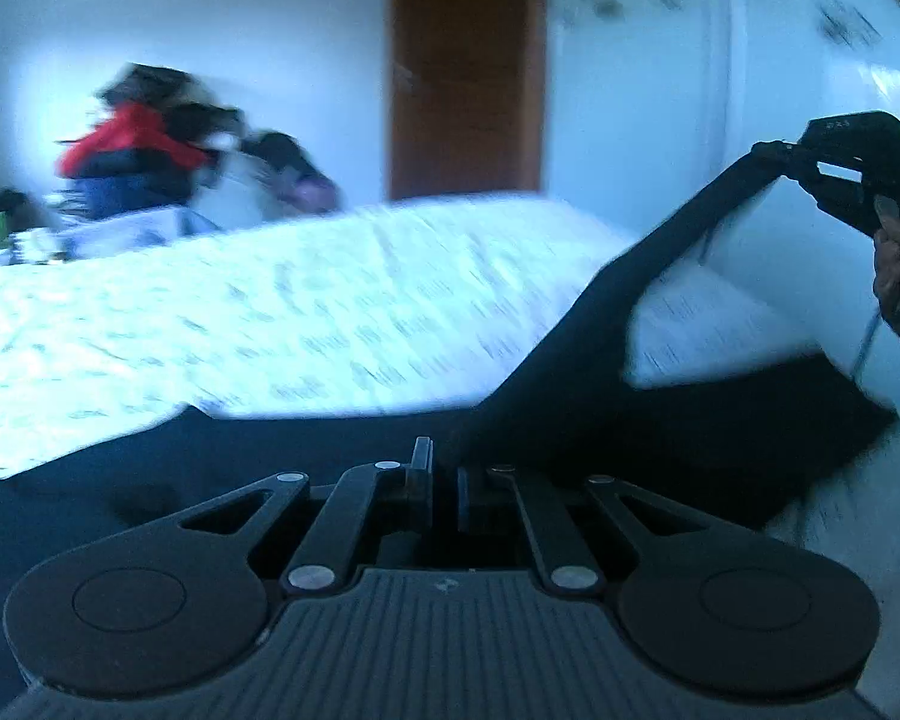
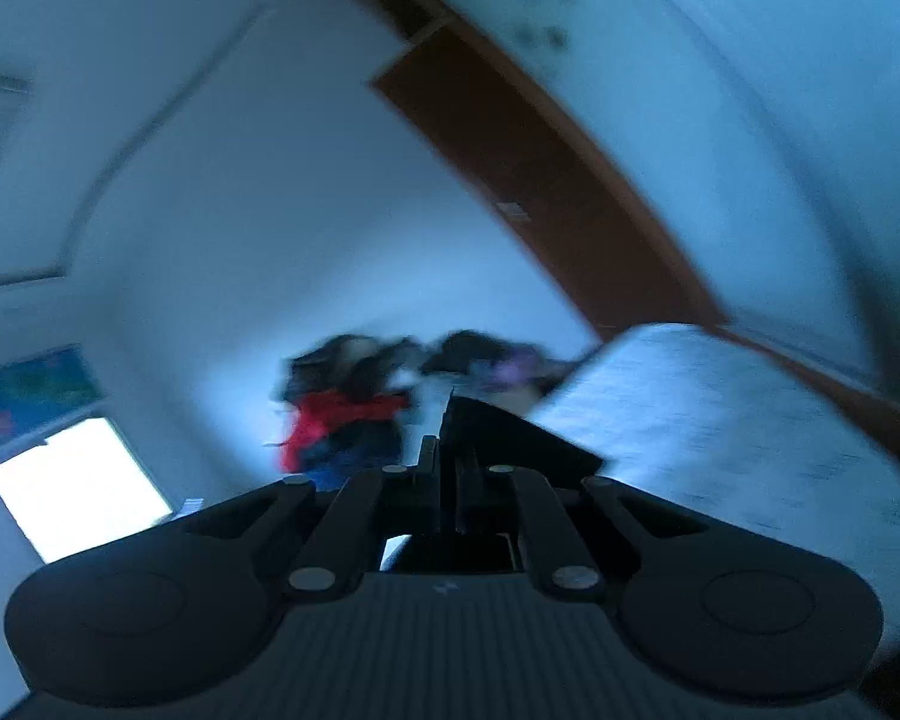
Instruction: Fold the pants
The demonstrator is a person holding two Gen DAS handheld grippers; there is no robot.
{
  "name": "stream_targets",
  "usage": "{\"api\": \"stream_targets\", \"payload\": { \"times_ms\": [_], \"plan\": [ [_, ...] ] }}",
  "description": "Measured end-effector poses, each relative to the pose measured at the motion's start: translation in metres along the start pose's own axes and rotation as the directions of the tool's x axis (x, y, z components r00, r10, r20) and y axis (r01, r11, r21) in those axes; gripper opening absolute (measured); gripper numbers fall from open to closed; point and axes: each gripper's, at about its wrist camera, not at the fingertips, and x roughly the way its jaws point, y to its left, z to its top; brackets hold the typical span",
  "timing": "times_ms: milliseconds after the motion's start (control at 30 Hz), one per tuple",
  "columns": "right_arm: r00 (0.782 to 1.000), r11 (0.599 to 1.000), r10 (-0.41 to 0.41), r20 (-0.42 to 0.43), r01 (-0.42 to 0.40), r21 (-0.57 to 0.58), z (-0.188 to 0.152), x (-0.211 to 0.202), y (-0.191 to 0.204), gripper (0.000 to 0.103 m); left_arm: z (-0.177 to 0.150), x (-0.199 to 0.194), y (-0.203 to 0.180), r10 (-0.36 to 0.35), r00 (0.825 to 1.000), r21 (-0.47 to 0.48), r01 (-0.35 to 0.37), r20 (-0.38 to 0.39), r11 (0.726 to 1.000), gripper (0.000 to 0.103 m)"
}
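Observation:
The black pants (image 1: 600,354) stretch taut above the white patterned bed (image 1: 330,324). My left gripper (image 1: 444,468) is shut on one end of them, low over the bed's near edge. My right gripper (image 1: 810,159), seen at the upper right of the left wrist view, is shut on the other end and holds it raised. In the right wrist view my right gripper (image 2: 447,462) pinches a dark fold of the pants (image 2: 504,438), tilted steeply. Both views are motion-blurred.
A heap of clothes, red and dark (image 1: 144,162), lies at the far end of the bed (image 2: 720,408); it also shows in the right wrist view (image 2: 354,414). A brown door (image 1: 465,66) stands behind. A bright window (image 2: 78,486) is at the left.

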Motion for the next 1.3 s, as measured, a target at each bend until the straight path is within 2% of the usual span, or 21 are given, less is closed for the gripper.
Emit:
{"api": "stream_targets", "payload": {
  "times_ms": [33,100,167,233,300,400,500,633,733,1033,1167,1200,1233,1267,1300],
  "plan": [
    [0.997,0.997,-0.073,-0.021,0.073,-0.001,-0.005,-0.011,-0.011,0.005,-0.005,0.003,-0.005,-0.022,0.999,0.028,0.022,-0.03,0.999,0.014],
    [0.978,0.981,-0.195,-0.078,0.195,-0.002,-0.019,-0.028,-0.034,0.005,-0.019,0.01,-0.021,-0.044,0.996,0.104,0.052,-0.081,0.993,0.014],
    [0.956,0.962,-0.263,-0.133,0.27,0.037,-0.033,-0.042,-0.058,0.005,-0.028,0.014,-0.029,-0.06,0.992,0.136,0.075,-0.113,0.988,0.014],
    [0.941,0.947,-0.294,-0.165,0.31,0.083,-0.044,-0.055,-0.077,0.005,-0.031,0.016,-0.031,-0.064,0.99,0.138,0.082,-0.129,0.987,0.014],
    [0.934,0.939,-0.315,-0.168,0.332,0.087,-0.049,-0.068,-0.081,0.005,-0.027,0.014,-0.025,-0.062,0.991,0.116,0.076,-0.117,0.99,0.014],
    [0.937,0.945,-0.318,-0.142,0.326,0.038,-0.049,-0.09,-0.07,0.005,-0.018,0.006,-0.016,-0.083,0.994,0.075,0.088,-0.076,0.993,0.014],
    [0.932,0.94,-0.336,-0.134,0.341,0.015,-0.05,-0.108,-0.065,0.005,-0.018,0.008,-0.021,-0.087,0.991,0.104,0.097,-0.098,0.99,0.014],
    [0.904,0.919,-0.39,-0.176,0.393,-0.015,-0.061,-0.114,-0.068,0.005,-0.032,0.017,-0.03,-0.078,0.985,0.134,0.099,-0.153,0.986,0.014],
    [0.897,0.914,-0.396,-0.196,0.406,0.008,-0.067,-0.123,-0.077,0.005,-0.035,0.014,-0.028,-0.08,0.986,0.146,0.102,-0.145,0.984,0.014],
    [0.856,0.883,-0.469,-0.218,0.457,-0.106,-0.078,-0.128,-0.069,0.005,-0.042,0.017,-0.034,-0.072,0.983,0.209,0.107,-0.167,0.972,0.016],
    [0.832,0.871,-0.492,-0.255,0.474,-0.133,-0.077,-0.127,-0.068,0.007,-0.041,0.015,-0.033,-0.09,0.979,0.223,0.13,-0.182,0.966,0.022],
    [0.829,0.867,-0.499,-0.254,0.478,-0.143,-0.076,-0.129,-0.065,0.008,-0.039,0.014,-0.031,-0.103,0.977,0.216,0.144,-0.189,0.966,0.029],
    [0.822,0.858,-0.513,-0.247,0.488,-0.158,-0.075,-0.13,-0.062,0.011,-0.038,0.012,-0.028,-0.117,0.974,0.21,0.158,-0.191,0.965,0.035],
    [0.812,0.843,-0.538,-0.228,0.51,-0.173,-0.073,-0.131,-0.058,0.019,-0.036,0.01,-0.025,-0.134,0.971,0.2,0.174,-0.196,0.964,0.038],
    [0.795,0.817,-0.575,-0.191,0.546,-0.187,-0.071,-0.133,-0.055,0.025,-0.034,0.007,-0.021,-0.152,0.967,0.188,0.191,-0.204,0.964,0.042]
  ]
}}
